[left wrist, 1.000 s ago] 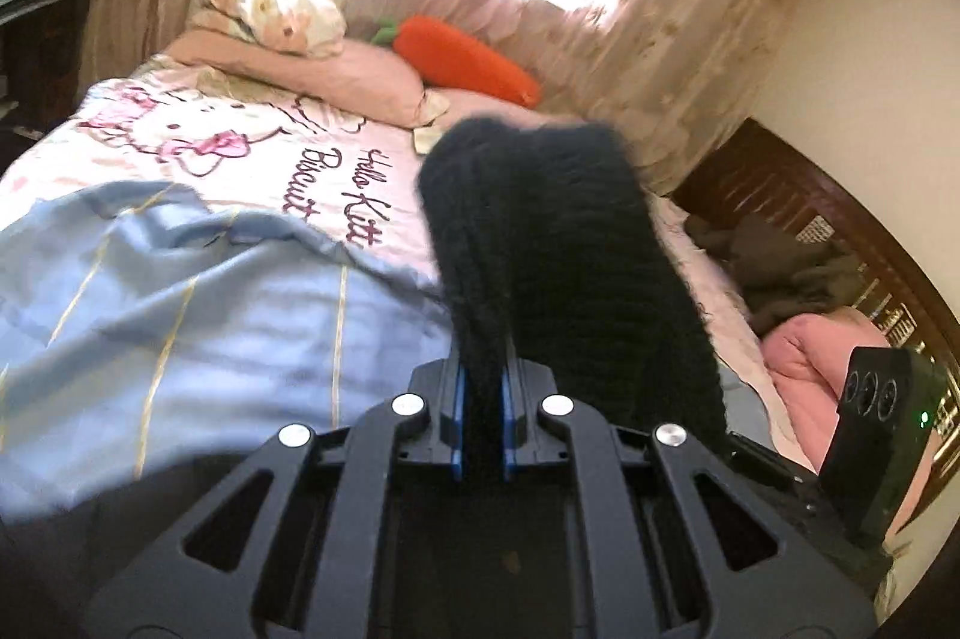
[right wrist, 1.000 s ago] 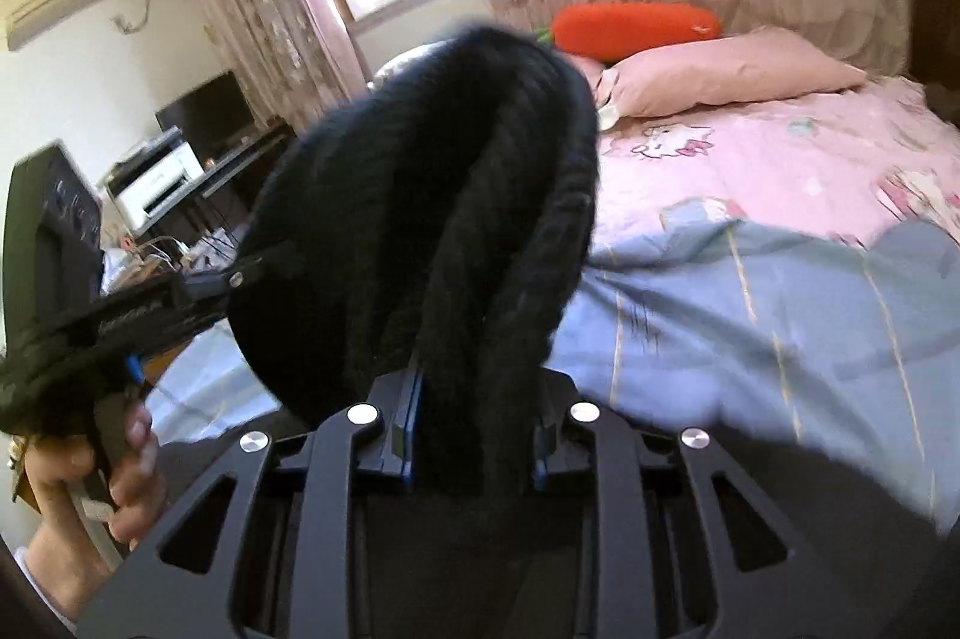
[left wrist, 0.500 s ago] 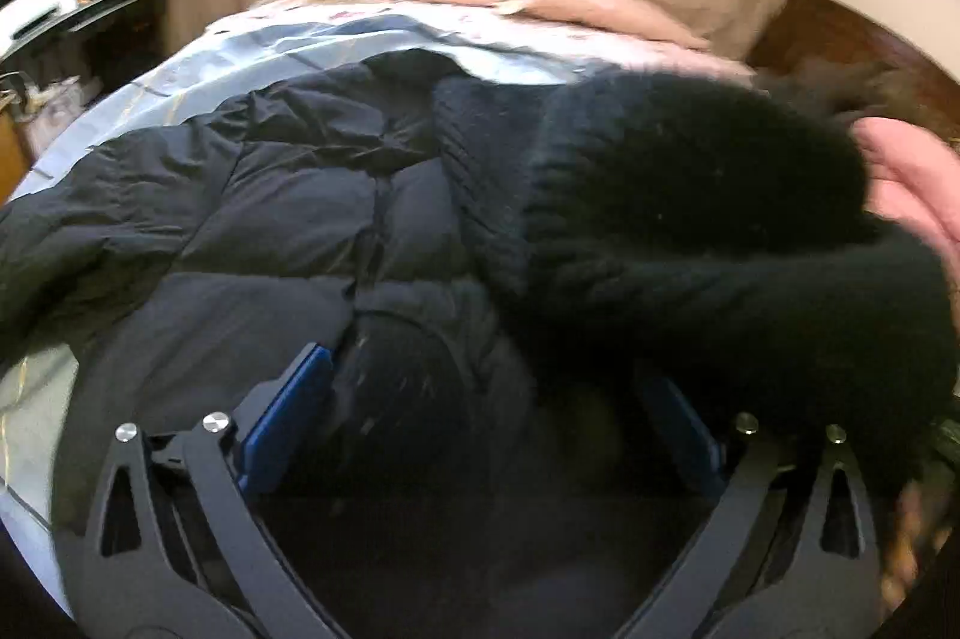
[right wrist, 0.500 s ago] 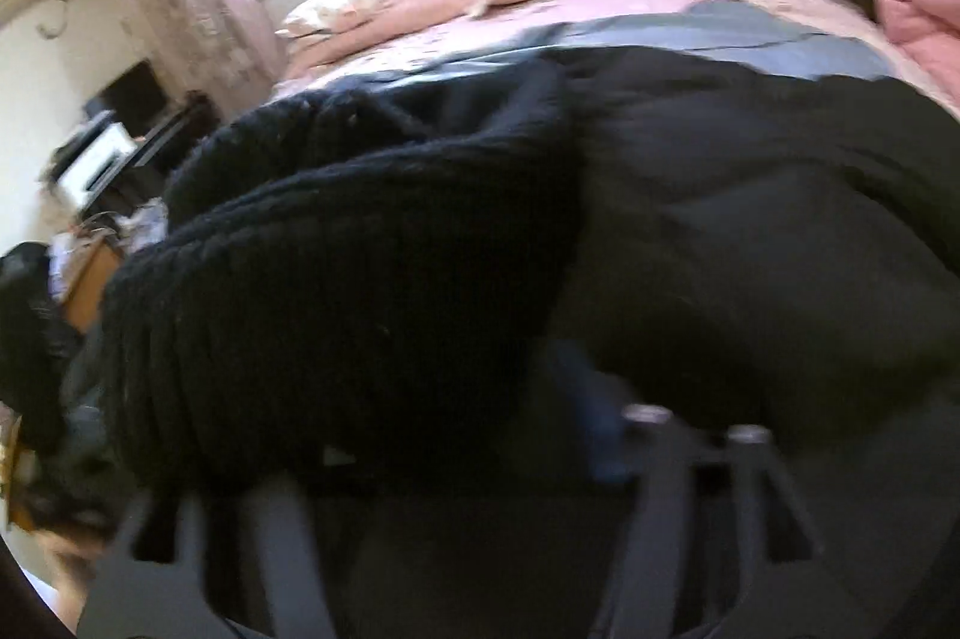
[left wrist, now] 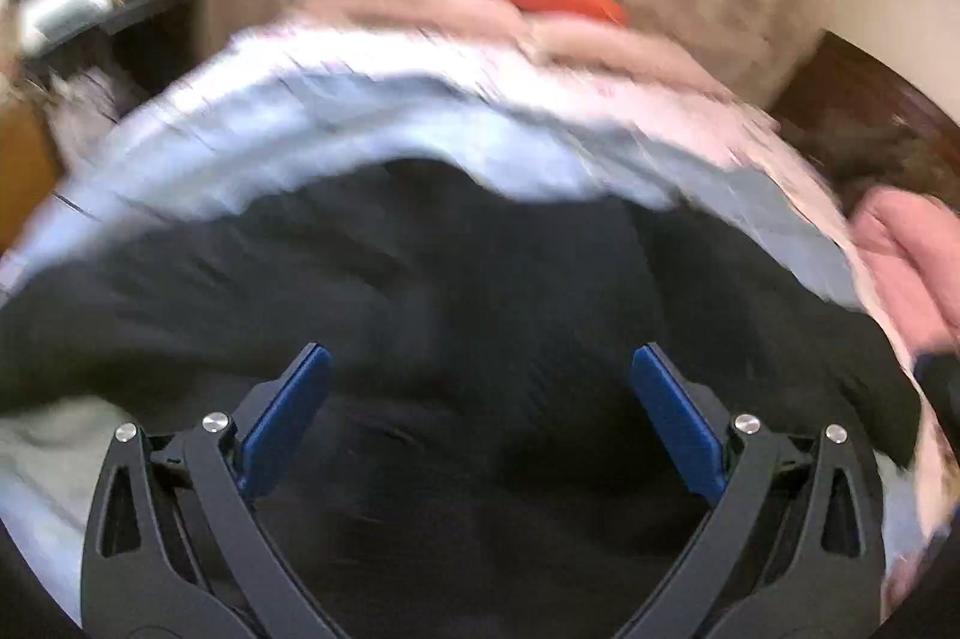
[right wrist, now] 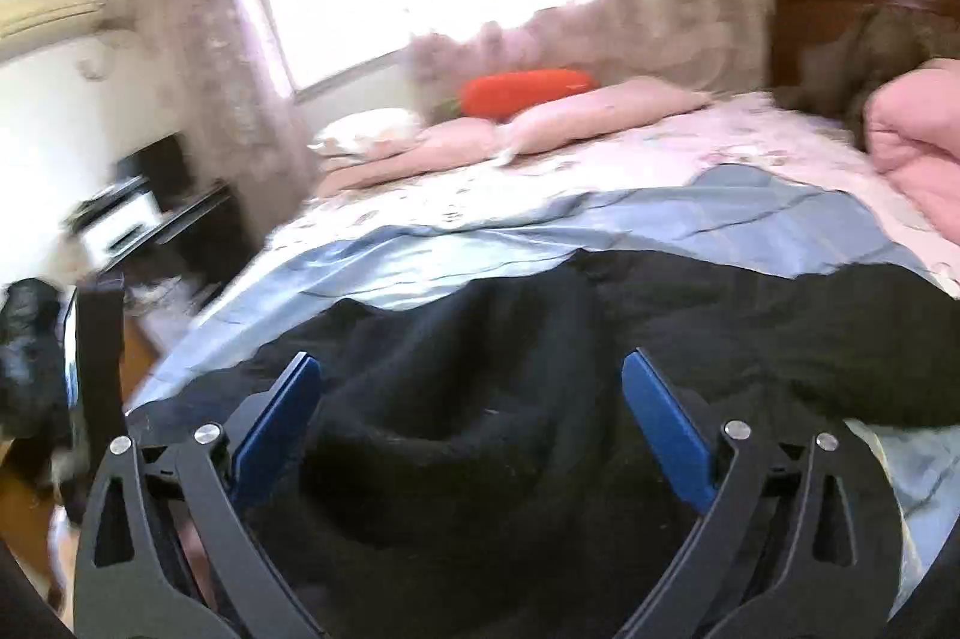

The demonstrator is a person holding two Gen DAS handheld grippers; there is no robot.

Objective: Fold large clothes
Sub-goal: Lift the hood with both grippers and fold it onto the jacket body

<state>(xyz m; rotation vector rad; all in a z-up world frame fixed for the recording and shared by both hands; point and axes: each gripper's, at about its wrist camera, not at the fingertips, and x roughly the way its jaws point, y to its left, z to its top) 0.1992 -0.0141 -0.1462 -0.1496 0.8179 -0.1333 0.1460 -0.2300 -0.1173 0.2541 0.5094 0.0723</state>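
A black padded jacket (left wrist: 480,249) lies spread on the light blue sheet (left wrist: 360,117) on the bed. My left gripper (left wrist: 480,351) hovers over the jacket with its blue pads wide apart and nothing pinched between them. In the right wrist view the jacket (right wrist: 750,333) shows its knitted black edge (right wrist: 432,435) bunched just ahead of my right gripper (right wrist: 471,357). The right jaws are opening, and the fabric lies below them without being pressed by the pads. The left wrist view is blurred.
Pink pillows (right wrist: 576,117) and an orange carrot cushion (right wrist: 528,90) lie at the far end of the bed under the curtained window. A folded pink quilt (right wrist: 918,141) and dark wooden headboard (right wrist: 852,3) are on the right. A desk with a printer (right wrist: 120,225) stands left.
Both grippers let go of the black knitted edge they were holding up and opened wide. The jacket now lies on the bed, and both grippers have pulled back from it.
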